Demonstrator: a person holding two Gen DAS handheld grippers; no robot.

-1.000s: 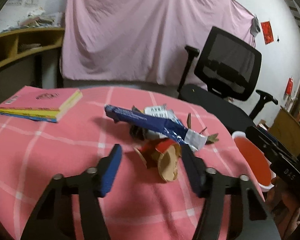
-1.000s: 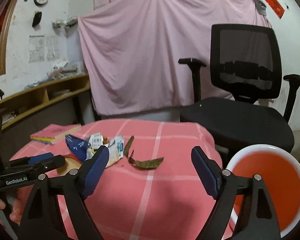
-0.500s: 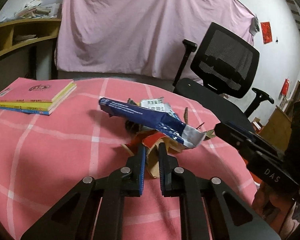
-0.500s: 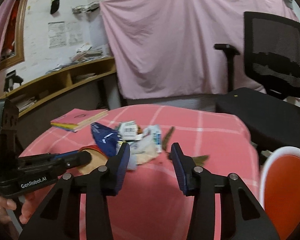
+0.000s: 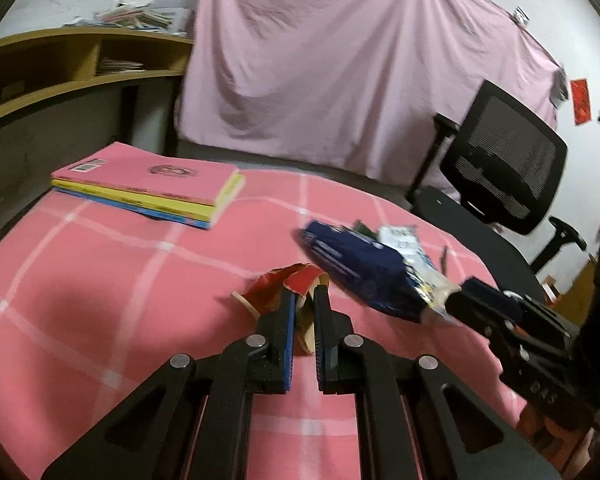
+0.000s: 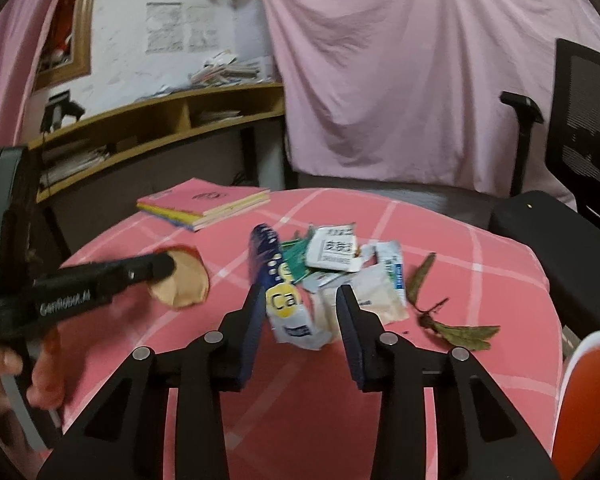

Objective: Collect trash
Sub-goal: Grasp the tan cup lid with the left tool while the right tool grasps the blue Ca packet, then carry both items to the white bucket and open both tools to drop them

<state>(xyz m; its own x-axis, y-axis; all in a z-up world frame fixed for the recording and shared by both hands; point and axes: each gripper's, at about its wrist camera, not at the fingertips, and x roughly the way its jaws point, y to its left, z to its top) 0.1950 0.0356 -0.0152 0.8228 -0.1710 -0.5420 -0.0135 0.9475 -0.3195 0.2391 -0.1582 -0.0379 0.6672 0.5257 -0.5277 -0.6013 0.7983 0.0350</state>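
Observation:
A trash pile lies on the pink checked tablecloth. My left gripper is shut on a torn red-and-brown cardboard scrap, also visible as cardboard scrap at the left gripper tip. A long blue snack wrapper slants across the pile. My right gripper has its jaws closing, with the near silver end of the blue wrapper pinched between the pads. White sachets and dry leaves lie just beyond and to the right.
A stack of books rests at the table's far left. A black office chair stands behind the right side. An orange bin with a white rim sits off the table's right edge. A wooden shelf runs along the wall.
Both sets of jaws have come together: the left onto the cardboard scrap, the right around the blue wrapper's end. The right gripper has swung left toward the pile.

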